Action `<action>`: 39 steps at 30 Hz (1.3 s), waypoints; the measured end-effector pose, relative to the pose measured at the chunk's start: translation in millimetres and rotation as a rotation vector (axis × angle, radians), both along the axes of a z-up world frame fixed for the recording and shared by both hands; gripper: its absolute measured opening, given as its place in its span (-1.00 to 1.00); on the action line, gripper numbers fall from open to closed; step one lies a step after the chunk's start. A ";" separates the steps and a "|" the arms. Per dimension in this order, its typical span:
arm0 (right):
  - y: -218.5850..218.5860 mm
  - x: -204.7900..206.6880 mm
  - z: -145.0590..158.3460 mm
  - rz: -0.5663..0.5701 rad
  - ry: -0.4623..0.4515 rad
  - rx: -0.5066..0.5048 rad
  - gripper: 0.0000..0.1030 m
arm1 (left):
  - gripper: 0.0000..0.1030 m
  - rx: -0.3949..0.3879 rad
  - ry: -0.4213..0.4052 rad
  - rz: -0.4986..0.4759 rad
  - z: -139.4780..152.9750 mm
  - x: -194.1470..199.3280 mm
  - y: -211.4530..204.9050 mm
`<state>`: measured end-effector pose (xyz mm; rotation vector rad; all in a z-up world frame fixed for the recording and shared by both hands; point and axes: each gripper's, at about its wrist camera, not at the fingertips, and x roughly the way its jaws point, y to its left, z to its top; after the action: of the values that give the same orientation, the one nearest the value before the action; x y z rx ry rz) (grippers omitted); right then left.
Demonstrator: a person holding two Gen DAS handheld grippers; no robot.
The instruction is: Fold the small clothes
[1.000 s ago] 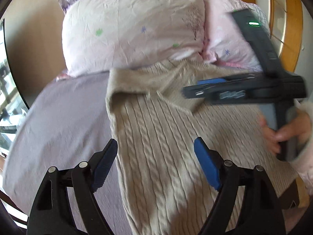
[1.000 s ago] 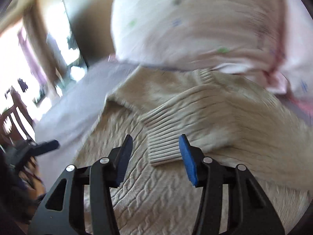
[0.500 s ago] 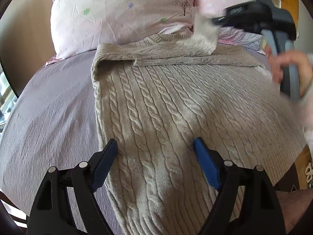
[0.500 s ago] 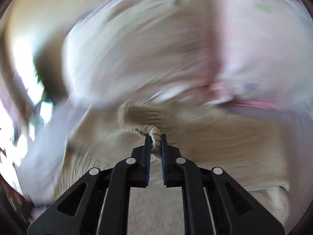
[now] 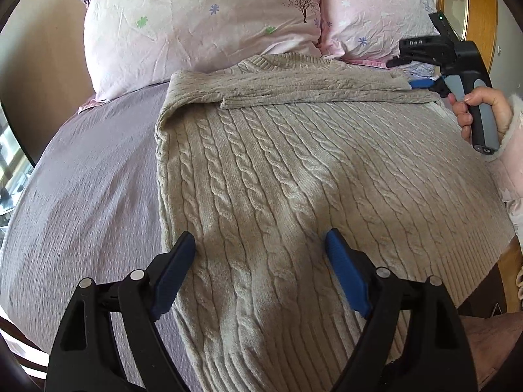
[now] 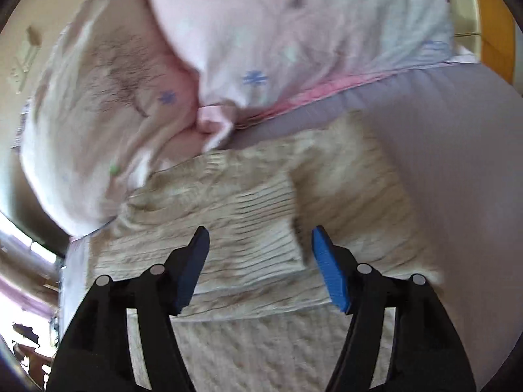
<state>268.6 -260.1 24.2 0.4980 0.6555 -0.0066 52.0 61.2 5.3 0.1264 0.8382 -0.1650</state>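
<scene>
sweater point(image 5: 294, 170) flat on bed point(image 5: 81, 196), sleeve point(image 5: 310, 88) folded across chest | left gripper point(image 5: 260, 263) apart over hem | right gripper point(image 6: 258, 248) apart at cuff point(image 6: 261, 215) | tip: smooth sleeve square before body fold

The left tool point(image 5: 260, 274) has black forked arms, silver rivets and blue finger pads point(image 5: 345, 281); the right tool point(image 6: 258, 268) matches, with a grey-and-black handle; the right hand point(image 5: 483, 109) is bare-skinned, its sleeve point(image 5: 508, 163) fluffy pale pink.
</scene>
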 end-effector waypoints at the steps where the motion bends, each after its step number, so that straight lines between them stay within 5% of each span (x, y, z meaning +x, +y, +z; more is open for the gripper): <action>1: -2.5 1.3 -2.9 -0.016 0.010 0.001 0.15 | 0.62 -0.002 0.001 0.002 0.1 0.6 -0.1; 3: -12.1 1.8 -7.4 -0.060 0.029 0.016 -0.18 | 0.62 -0.007 0.002 0.013 0.2 1.5 -0.3; 7: -6.6 6.4 -11.8 -0.025 0.020 -0.013 -0.22 | 0.70 -0.009 0.002 0.036 -0.2 1.5 -2.0; 9: -0.7 7.9 -10.1 0.050 0.009 -0.013 -0.74 | 0.75 -0.001 0.003 0.049 -0.9 2.1 -4.5; 15: -28.4 2.7 -8.1 -0.063 -0.019 0.011 -0.93 | 0.87 0.032 0.003 0.088 -0.6 1.7 -6.4; 20: -44.1 1.8 -13.4 -0.102 0.005 0.013 -0.88 | 0.97 0.066 -0.003 0.115 0.4 -3.0 -3.8; 22: -44.9 -16.4 -7.4 -0.078 -0.015 0.012 -0.42 | 0.97 0.069 -0.012 0.124 3.1 -6.8 -0.2; 23: -44.5 -25.4 -3.0 -0.067 -0.028 0.008 0.20 | 0.97 0.072 -0.017 0.131 4.5 -8.7 2.3; 24: -44.5 -42.7 2.8 -0.063 -0.056 -0.011 0.46 | 0.97 0.070 -0.022 0.144 6.6 -11.2 7.7; 29: -57.2 -102.9 -5.3 -0.013 0.035 -0.027 0.42 | 0.97 -0.005 -0.017 0.204 10.1 -21.7 43.3; 32: -64.5 -126.7 -21.8 0.019 0.086 0.028 0.14 | 0.97 -0.047 -0.002 0.218 7.9 -25.9 56.7; 39: -46.7 -196.1 -43.9 0.224 0.039 0.099 -0.12 | 0.86 -0.128 0.038 0.183 0.3 -40.7 56.0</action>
<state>72.5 -306.8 -19.7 0.5181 0.7495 0.2288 11.4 117.2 5.6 -0.0735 0.8697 -0.0492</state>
